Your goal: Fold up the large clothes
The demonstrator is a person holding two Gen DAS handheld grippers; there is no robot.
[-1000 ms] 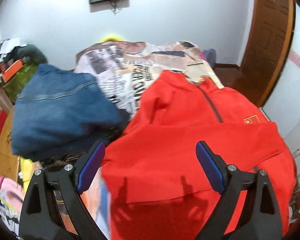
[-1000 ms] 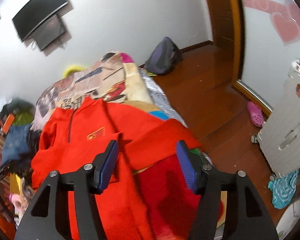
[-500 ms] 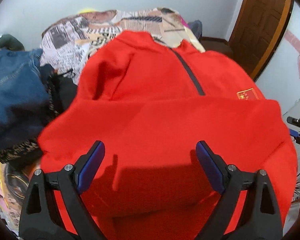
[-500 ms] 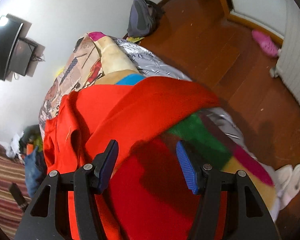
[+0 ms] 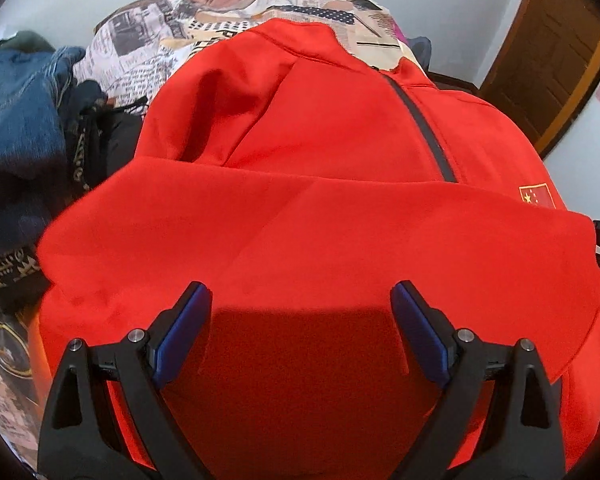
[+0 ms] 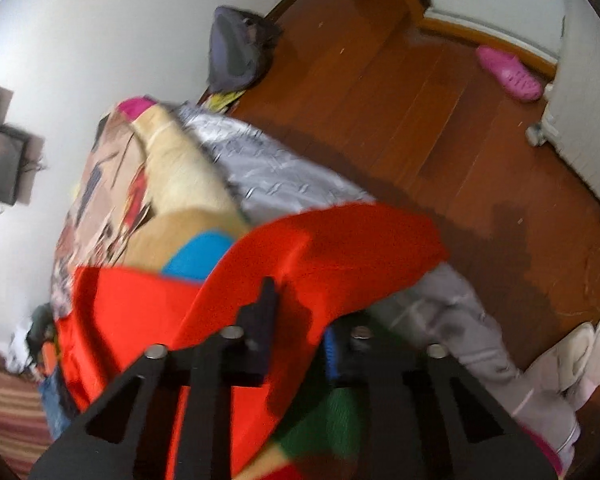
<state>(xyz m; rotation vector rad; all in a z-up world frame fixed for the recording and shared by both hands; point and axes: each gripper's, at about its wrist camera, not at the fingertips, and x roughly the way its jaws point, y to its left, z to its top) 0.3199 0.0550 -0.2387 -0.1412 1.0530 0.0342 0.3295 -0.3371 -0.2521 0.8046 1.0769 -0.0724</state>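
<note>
The red jacket (image 5: 300,152) lies front-up on the bed (image 6: 260,184), zipper (image 5: 424,120) running down the middle, one sleeve folded flat across the chest. My right hand-held gripper (image 6: 300,320) looks clamped on the other sleeve (image 6: 340,248) at the bed's edge, though the view is blurred and the cloth hides much of the jaws. My left hand-held gripper (image 5: 300,308) hangs above the lower front with its jaws wide apart, holding nothing.

To do this fold well, I judge I should carry the pinched sleeve straight across, level with the first one, keeping it taut so it lands without a ridge. The left can pin the body near the hem so the jacket does not drag toward the denim pile (image 5: 16,120).
</note>
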